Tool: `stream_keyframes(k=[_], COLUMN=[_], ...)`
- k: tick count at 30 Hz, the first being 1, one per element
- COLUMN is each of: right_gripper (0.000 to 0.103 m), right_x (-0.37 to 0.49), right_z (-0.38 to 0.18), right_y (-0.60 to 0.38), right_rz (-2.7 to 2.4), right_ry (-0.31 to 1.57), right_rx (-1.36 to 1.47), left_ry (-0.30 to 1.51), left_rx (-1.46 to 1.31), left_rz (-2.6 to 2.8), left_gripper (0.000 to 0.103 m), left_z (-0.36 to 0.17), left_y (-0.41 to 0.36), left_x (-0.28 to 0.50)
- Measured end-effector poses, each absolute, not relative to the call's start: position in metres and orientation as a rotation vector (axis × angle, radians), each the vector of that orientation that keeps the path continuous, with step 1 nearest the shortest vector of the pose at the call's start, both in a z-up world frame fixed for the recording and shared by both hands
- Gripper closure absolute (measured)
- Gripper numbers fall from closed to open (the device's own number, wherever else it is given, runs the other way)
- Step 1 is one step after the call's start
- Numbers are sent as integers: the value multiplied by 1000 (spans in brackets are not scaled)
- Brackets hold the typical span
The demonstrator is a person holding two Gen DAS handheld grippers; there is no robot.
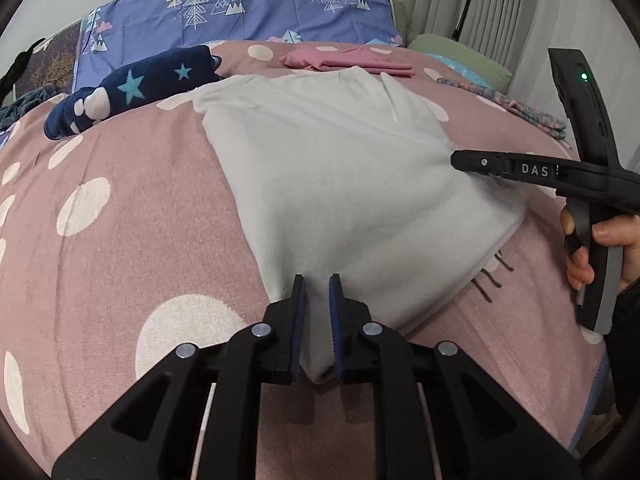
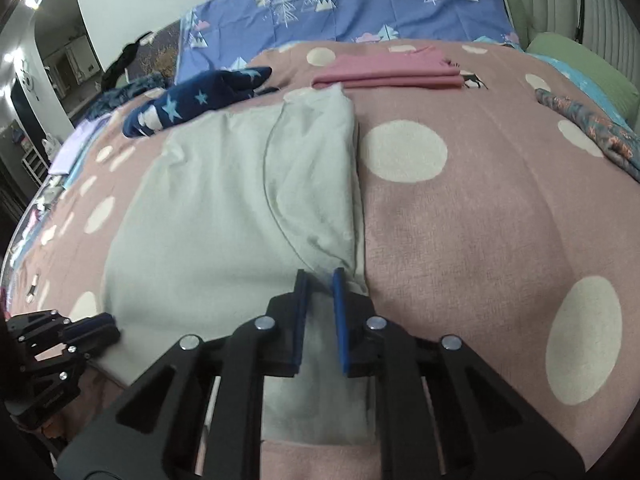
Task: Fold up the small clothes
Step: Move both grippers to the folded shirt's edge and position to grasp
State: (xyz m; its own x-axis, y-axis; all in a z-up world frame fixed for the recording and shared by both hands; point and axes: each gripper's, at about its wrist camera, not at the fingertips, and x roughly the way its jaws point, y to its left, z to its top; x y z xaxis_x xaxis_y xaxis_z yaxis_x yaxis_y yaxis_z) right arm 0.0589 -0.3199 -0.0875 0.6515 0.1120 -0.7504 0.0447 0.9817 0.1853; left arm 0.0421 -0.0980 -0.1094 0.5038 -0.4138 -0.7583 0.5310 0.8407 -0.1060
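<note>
A pale grey-white garment [image 1: 340, 184] lies spread on the pink dotted bedspread [image 1: 120, 240], with its right side folded in lengthwise. My left gripper [image 1: 318, 284] is shut on the garment's near left corner, cloth pinched between the blue pads. In the right wrist view the same garment [image 2: 224, 208] lies ahead, and my right gripper [image 2: 320, 280] is shut on its near right edge at the fold. The right gripper shows from the side in the left wrist view [image 1: 464, 159], resting at the garment's right edge. The left gripper shows at the lower left of the right wrist view [image 2: 108, 330].
A folded pink garment [image 1: 352, 60] lies beyond the grey one. A navy star-print garment [image 1: 132, 88] lies at the far left. A floral patterned cloth [image 1: 516, 110] lies at the right. Blue tree-print bedding [image 1: 248, 4] and a green pillow [image 1: 460, 54] line the far edge.
</note>
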Motion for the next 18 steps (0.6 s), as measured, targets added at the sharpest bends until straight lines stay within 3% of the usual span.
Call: stream_keyframes(k=[2,5,8,10,12,18], right_gripper=[74,68,60,56,46,45], right_x=[61,84,120,147,166,193], right_z=[-70,-51,-51,-58,-67,-94], right_y=[-327,-342,-350,-358,-364,-378], right_rz=[97,57,68,62,121,157], right_ry=[825,795,817,830,847,847], right_rx=[240,231,217,226,281,369], left_ry=[873,845,826,852,902,966], left_rx=[89,47,42,7,-37,-181], left_rz=[-609,-591,-545,-520,-493,-545], left_gripper=[89,83,67,51,51,45], left_z=[-102,-89,-84,-89,-94,-105], left_y=[-91,-81,-79,-76,-72,-66], left_x=[46,67,102,134,158,218])
